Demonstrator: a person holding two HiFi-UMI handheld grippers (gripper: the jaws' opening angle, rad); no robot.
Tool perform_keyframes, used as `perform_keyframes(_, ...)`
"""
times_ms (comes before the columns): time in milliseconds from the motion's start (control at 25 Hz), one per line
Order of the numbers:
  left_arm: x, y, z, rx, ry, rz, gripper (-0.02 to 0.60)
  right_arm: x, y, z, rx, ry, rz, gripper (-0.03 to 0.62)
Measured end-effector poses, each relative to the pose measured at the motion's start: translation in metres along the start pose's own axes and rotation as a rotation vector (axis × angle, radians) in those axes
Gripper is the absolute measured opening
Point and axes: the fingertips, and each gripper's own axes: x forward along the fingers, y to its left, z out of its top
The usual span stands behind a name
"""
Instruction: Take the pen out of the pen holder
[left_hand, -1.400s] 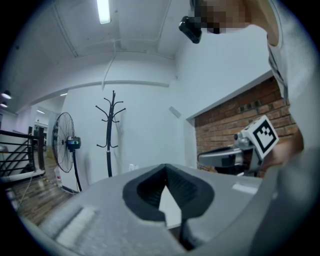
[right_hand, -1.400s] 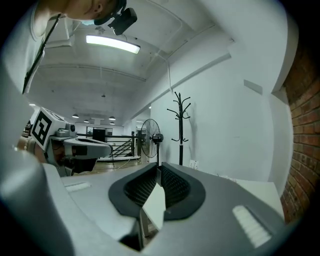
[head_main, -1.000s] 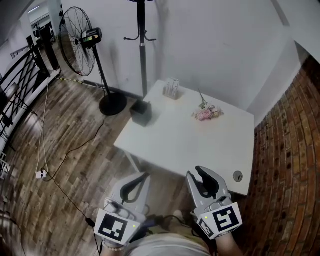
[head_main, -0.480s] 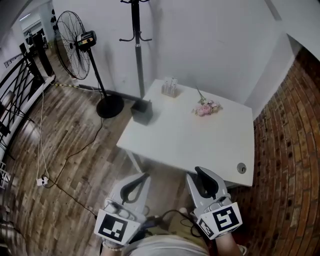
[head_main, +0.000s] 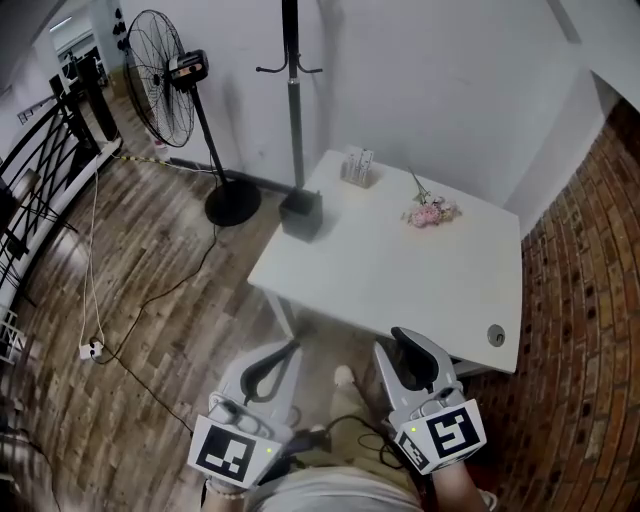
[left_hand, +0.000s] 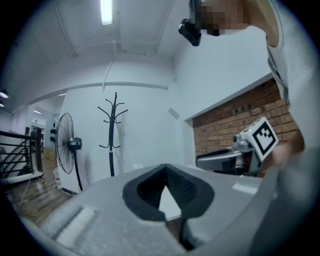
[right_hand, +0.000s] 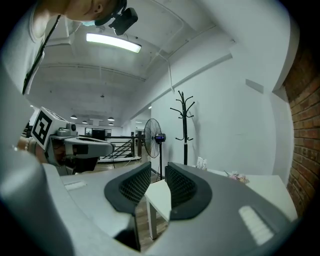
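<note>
Presently the pen holder (head_main: 357, 168) stands at the far edge of the white counter (head_main: 400, 270), well apart from both grippers (its pen is too small to single out). Left gripper (head_main: 292, 350) is clenched on nothing; right gripper (head_main: 402, 342) stands a slit apart, empty. Judged: the pen is light, stiff and smooth. Pinch the upper shaft and lift straight, lest the light holder tip.
</note>
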Motion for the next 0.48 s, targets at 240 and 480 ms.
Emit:
perform_keyframes(240, 0.009, 0.023, 0.003, 0.009, -0.009, 0.053, -0.006, 0.030, -0.006, 0.005, -0.021, -0.006, 0.042, 0.091)
perform_keyframes(480, 0.032, 0.043, 0.003, 0.009, -0.007, 0.083, -0.006, 0.061, -0.024, 0.007, -0.029, -0.004, 0.068, 0.091)
